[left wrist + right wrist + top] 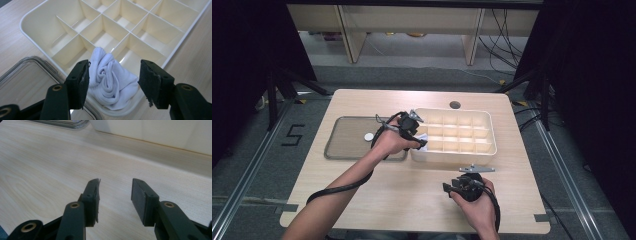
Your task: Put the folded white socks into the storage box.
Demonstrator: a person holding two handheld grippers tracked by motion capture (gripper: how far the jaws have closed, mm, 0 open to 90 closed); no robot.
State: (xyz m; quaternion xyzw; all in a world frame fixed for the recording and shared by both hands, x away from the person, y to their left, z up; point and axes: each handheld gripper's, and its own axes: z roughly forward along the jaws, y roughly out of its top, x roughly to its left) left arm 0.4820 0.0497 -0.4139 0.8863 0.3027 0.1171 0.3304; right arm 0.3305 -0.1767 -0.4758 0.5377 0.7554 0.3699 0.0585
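Sock, white and rolled, sits in the near corner compartment of the cream divided tray. Left gripper stands wide around it, pads clear. Right gripper gapes empty over the table.

Rolled sock showing plain white, ribbed knit, sitting in cream divider box, same cream on every partition. At 9 o'clock of box, clear tray looking smoky grey, white round disc lying on it. Table showing pale wood grain, light beige. Left gripper and right gripper both showing matte black, brass-coloured rivets glinting. Floor around lying dark grey.
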